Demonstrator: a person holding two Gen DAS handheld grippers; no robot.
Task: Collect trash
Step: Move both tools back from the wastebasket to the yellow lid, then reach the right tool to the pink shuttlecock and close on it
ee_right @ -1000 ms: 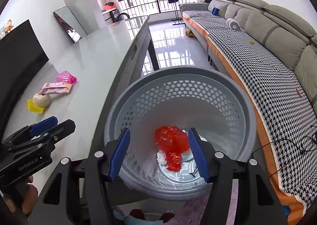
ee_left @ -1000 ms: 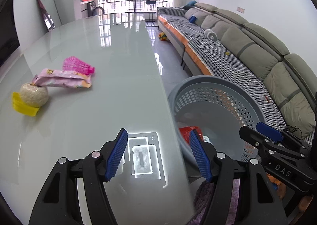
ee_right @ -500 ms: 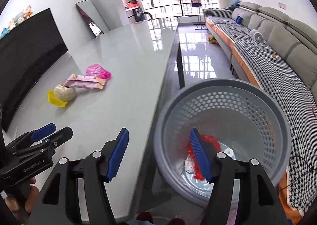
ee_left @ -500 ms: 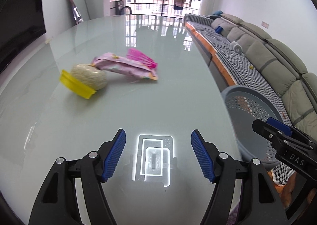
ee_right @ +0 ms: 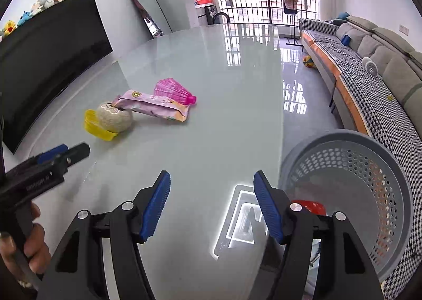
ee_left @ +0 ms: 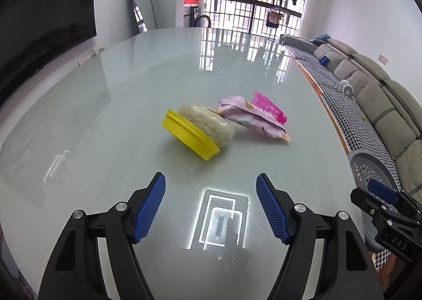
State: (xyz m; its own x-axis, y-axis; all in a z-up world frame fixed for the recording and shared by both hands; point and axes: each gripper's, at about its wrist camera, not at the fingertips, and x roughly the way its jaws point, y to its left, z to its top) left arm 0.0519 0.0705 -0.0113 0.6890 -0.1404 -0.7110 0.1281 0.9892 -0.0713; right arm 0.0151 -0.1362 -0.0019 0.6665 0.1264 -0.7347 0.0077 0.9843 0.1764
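On the glossy grey table [ee_left: 110, 125] lie a beige round pouch on a yellow lid [ee_left: 200, 131], a pink snack packet [ee_left: 253, 118] and a pink shuttlecock [ee_left: 266, 106]; they also show in the right wrist view [ee_right: 113, 119] [ee_right: 155, 108] [ee_right: 174, 91]. My left gripper [ee_left: 211, 205] is open and empty, a short way in front of the yellow lid. My right gripper [ee_right: 211, 205] is open and empty over the table's right edge. A grey perforated basket [ee_right: 369, 168] stands beside the table with red trash [ee_right: 311, 206] inside.
A grey sofa [ee_left: 382, 104] with a checked cover runs along the right wall. A black TV [ee_right: 50, 62] stands on the left, a mirror [ee_left: 141, 1] leans at the back. The left gripper shows in the right wrist view [ee_right: 50, 165], and the right gripper in the left wrist view [ee_left: 382, 207].
Both grippers swung left from the basket toward the table. The trash items now sit nearer and more central in the left wrist view. The right gripper left the basket opening.
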